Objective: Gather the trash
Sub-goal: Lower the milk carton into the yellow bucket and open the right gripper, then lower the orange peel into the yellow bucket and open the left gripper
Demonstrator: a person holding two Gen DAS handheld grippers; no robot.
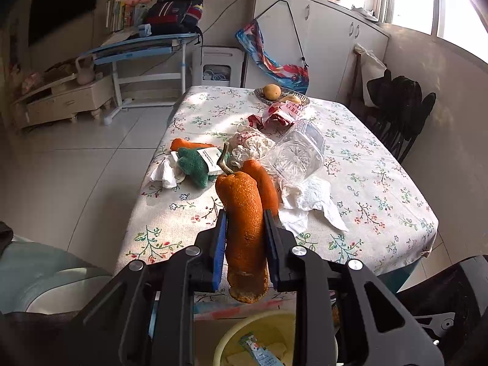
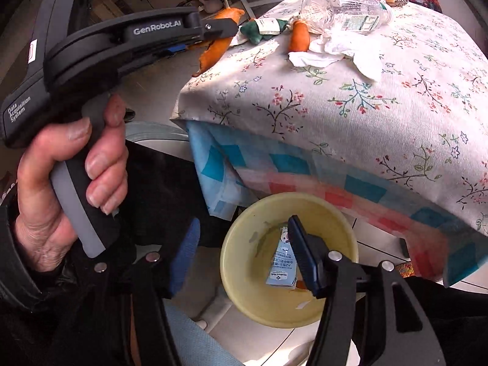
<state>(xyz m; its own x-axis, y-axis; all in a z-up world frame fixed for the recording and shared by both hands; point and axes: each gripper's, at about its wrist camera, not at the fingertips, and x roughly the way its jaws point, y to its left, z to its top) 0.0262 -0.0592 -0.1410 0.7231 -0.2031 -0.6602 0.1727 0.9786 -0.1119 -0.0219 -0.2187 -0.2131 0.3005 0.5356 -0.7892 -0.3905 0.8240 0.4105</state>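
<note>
My left gripper (image 1: 244, 228) is shut on a long curled orange peel (image 1: 244, 210), held above the near table edge. In the right wrist view a hand (image 2: 76, 183) holds that gripper (image 2: 225, 30), and the peel (image 2: 213, 52) hangs from it. My right gripper (image 2: 241, 241) is open over a yellow bin (image 2: 231, 262) on the floor, with nothing between its pads. A light blue packet (image 2: 282, 271) lies in the bin. On the table lie a second orange peel (image 1: 265, 183), white tissue (image 1: 308, 201), a clear plastic bottle (image 1: 299, 152) and crumpled paper (image 1: 250, 146).
The table has a floral cloth (image 1: 381, 189) that overhangs the bin (image 1: 231, 332). A green and orange plush toy (image 1: 195, 164), a red wrapper (image 1: 280, 114) and a fruit basket (image 1: 274, 93) sit farther back. A dark chair (image 1: 396, 113) stands at the right.
</note>
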